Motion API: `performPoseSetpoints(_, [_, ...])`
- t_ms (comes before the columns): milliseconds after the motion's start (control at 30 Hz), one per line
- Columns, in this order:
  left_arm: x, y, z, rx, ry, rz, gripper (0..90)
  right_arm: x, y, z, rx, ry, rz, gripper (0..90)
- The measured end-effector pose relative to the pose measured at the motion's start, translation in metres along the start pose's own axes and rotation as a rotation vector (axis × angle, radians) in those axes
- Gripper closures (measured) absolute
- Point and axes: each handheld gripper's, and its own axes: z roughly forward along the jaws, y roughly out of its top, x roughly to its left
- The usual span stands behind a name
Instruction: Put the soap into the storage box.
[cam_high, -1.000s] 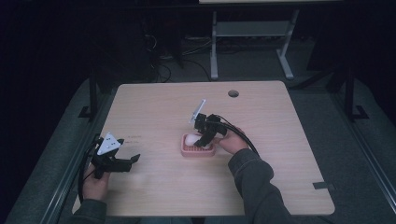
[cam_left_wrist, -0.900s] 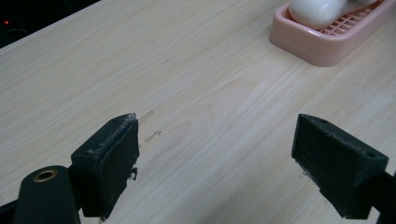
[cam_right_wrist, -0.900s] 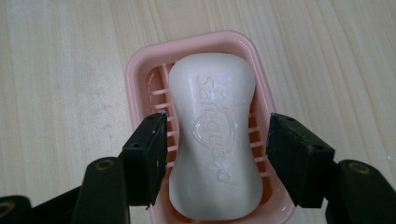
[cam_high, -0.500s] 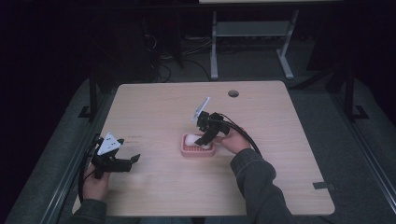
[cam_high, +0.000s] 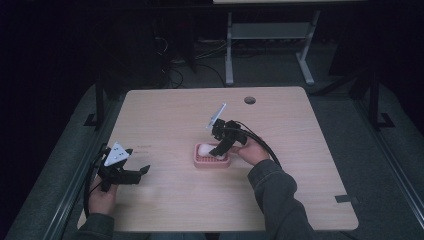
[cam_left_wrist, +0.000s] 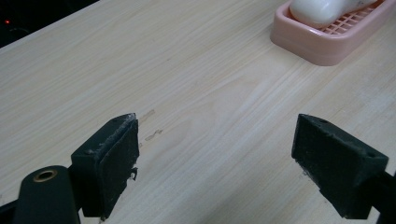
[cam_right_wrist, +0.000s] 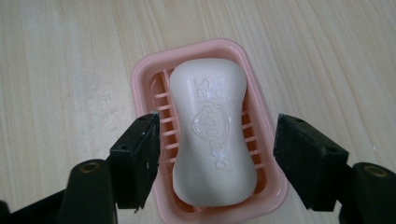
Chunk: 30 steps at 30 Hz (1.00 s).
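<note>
The white soap bar (cam_right_wrist: 212, 133) lies in the pink dish (cam_right_wrist: 144, 74) mid-counter (cam_high: 310, 190), bare wood all round. Right gripper (cam_right_wrist: 217, 140) fingers straddle it wide apart (holding nothing); left gripper (cam_high: 142, 172) gapes empty near the counter's left edge.

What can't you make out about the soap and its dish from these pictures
- Near end of the soap: right gripper view, cut off where it meets the pink dish rim at the bottom edge.
- Embossed lettering: high view, soap too small to read.
- Far end of the dish: left gripper view, cut off by the top and right edges.
- Right tool pads touching the dish or not: high view, hidden by the tool itself.
- Dish underside: hidden against the table.
</note>
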Motion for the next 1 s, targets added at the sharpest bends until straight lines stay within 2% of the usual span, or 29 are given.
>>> performPoseSetpoints(233, [0.0,0.0,0.0,0.002,0.0,0.0,14.5,0.0,-0.005,-0.004,-0.011,-0.002,0.016,25.3])
performPoseSetpoints(467, [0.0,0.0,0.0,0.005,0.0,0.0,14.5,-0.002,-0.015,-0.008,-0.032,0.016,0.064,18.7])
performPoseSetpoints(733, [0.001,-0.001,0.001,0.007,0.0,0.001,14.5,-0.002,-0.02,-0.014,-0.044,0.028,0.084,16.0])
performPoseSetpoints(1000, [0.001,-0.001,0.001,0.005,0.001,0.002,14.5,-0.001,-0.022,-0.019,-0.077,0.068,0.102,14.5])
